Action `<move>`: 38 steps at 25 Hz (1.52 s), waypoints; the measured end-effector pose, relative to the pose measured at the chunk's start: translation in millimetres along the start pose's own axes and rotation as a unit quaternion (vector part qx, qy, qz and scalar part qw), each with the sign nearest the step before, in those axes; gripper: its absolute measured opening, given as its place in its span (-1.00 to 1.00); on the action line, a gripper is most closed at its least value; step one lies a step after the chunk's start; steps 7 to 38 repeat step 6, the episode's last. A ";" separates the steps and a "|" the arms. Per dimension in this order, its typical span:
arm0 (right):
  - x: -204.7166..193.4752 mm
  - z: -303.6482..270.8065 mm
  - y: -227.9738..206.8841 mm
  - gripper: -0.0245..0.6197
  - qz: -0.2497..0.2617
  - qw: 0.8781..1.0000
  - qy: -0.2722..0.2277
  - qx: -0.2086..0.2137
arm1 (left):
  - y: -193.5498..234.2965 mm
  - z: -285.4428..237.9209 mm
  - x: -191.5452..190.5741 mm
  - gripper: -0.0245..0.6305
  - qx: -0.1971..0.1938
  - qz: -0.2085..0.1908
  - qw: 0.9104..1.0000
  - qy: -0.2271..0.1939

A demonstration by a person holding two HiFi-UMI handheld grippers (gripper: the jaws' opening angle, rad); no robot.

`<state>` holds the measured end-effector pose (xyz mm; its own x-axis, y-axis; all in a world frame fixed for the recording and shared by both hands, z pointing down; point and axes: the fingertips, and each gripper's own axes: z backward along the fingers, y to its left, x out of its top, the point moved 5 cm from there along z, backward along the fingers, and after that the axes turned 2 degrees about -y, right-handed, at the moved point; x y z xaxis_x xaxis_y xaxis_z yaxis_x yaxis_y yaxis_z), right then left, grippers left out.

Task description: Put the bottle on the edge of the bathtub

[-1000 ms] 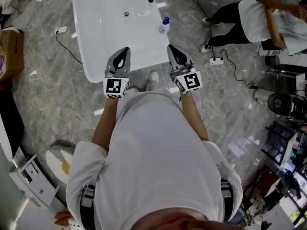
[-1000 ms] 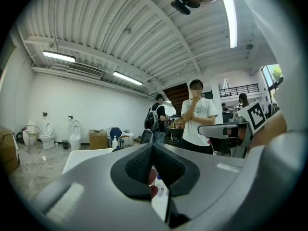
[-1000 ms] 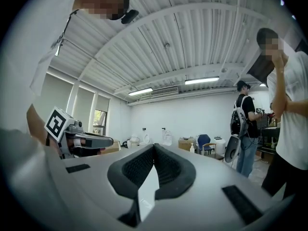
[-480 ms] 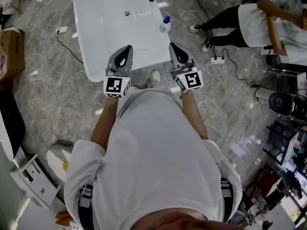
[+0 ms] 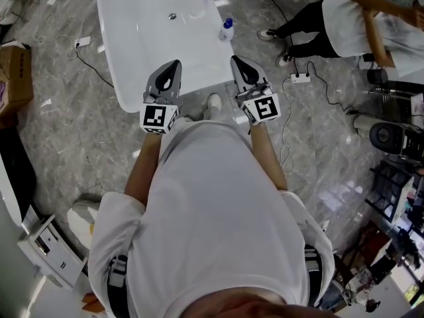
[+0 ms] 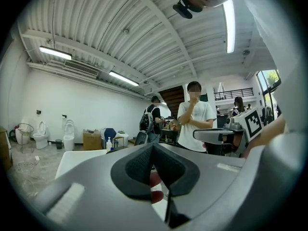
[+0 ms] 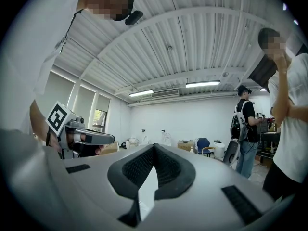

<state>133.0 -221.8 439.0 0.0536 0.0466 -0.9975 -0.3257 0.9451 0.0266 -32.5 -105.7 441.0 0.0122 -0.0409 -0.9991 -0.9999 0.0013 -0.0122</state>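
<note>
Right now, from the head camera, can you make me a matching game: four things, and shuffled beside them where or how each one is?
Things:
1. bottle
2. cardboard box
3. power strip
4. right gripper

Place or state:
A. on the floor, far left
B. jaws together, holding nothing
C. upright on the right rim of the bathtub
D. on the floor, right of the tub

Pairs: 1-C, 2-A, 3-D, 4-B

You faced the bathtub (image 5: 142,45) with your left gripper (image 5: 173,67) over its near end, your right gripper (image 5: 236,60) at its near right corner, and the bottle (image 5: 227,29) farther ahead at its right edge.
</note>
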 end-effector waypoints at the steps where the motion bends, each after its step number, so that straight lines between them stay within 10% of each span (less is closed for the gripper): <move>1: -0.5 -0.1 0.7 -0.92 0.000 1.000 0.000 0.001 | 0.1 0.1 0.5 -0.94 -0.001 0.000 1.000 0.000; 38: -1.4 -2.2 3.6 -0.92 -0.005 1.000 -0.003 0.004 | 1.1 -1.3 1.5 -0.94 -0.003 -0.002 1.000 -0.003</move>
